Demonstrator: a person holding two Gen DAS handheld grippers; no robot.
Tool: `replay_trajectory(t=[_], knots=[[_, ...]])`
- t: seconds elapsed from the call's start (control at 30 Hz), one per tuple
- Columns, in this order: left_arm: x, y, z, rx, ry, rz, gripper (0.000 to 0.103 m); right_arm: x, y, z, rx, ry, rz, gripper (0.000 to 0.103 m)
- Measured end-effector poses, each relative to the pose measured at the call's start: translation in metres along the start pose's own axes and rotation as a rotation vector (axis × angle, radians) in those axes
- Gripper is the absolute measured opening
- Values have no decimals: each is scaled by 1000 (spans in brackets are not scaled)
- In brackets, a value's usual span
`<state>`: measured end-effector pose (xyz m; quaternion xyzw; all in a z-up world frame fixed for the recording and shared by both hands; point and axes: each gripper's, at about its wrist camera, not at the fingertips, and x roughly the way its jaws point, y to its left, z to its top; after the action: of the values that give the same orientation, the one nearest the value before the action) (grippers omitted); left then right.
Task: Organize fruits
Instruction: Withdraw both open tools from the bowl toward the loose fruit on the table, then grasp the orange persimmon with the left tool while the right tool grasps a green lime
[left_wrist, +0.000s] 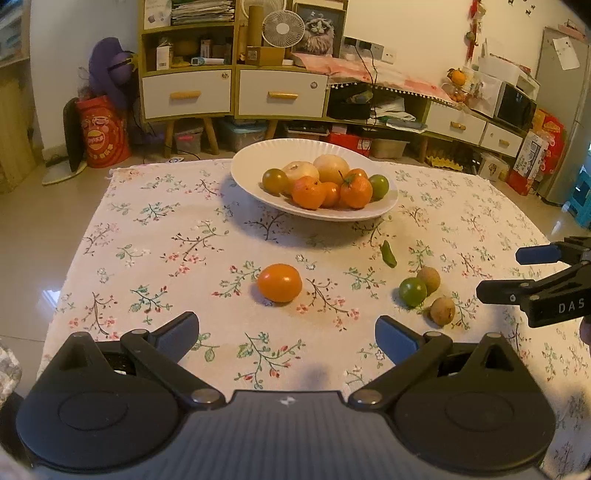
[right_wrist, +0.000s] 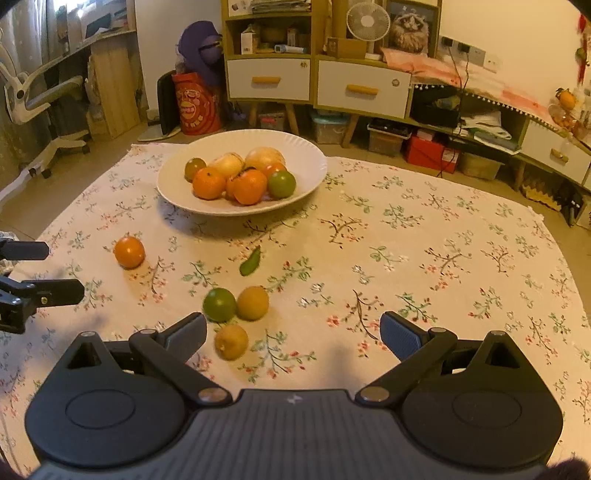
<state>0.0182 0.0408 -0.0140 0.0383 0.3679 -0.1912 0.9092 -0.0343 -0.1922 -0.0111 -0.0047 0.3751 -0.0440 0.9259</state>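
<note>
Fruits loose: an orange fruit (left_wrist: 279, 283), a green fruit (left_wrist: 413, 291) and two small brown fruits (left_wrist: 429, 279) (left_wrist: 443, 311) are seen on the worktop (left_wrist: 155, 258), all on the near side of the white bowl (left_wrist: 255, 155) and apart from it
Fruits stowed: orange, green and pale ones are already heaped inside the white bowl
Cluster: the green fruit is touching one brown fruit; the other brown one lies just beside them, farther from the white bowl
Stray scrap: a small green leaf or pod (left_wrist: 388, 254) is lying between the white bowl and the cluster
Left tool (left_wrist: 287, 334): fingers are spread apart, nothing is held; it is aimed at the orange fruit, short of it
Right tool (right_wrist: 293, 332): fingers are spread apart, nothing is held; the farther brown fruit lies by its left finger
Handling, orange fruit: judged light, round, smooth-skinned and prone to rolling; it is best taken across its widest part with moderate squeeze
Handling, brown fruits: judged small, light, thin-shelled; a gentle centred pinch is advised
Handling, green fruit: judged firm and glossy, likely to slip if pinched off-centre
Risk: neighbours in the cluster could be nudged and set rolling
</note>
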Motion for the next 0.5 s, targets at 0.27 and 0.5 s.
replay_trajectory(t=[0.27, 0.5], knots=[[17, -7, -17, 64, 12, -10, 90, 5, 0, -17, -78, 32, -27, 100], [30, -6, -24, 74, 7, 8, 90, 9, 1, -24, -90, 39, 23, 100]])
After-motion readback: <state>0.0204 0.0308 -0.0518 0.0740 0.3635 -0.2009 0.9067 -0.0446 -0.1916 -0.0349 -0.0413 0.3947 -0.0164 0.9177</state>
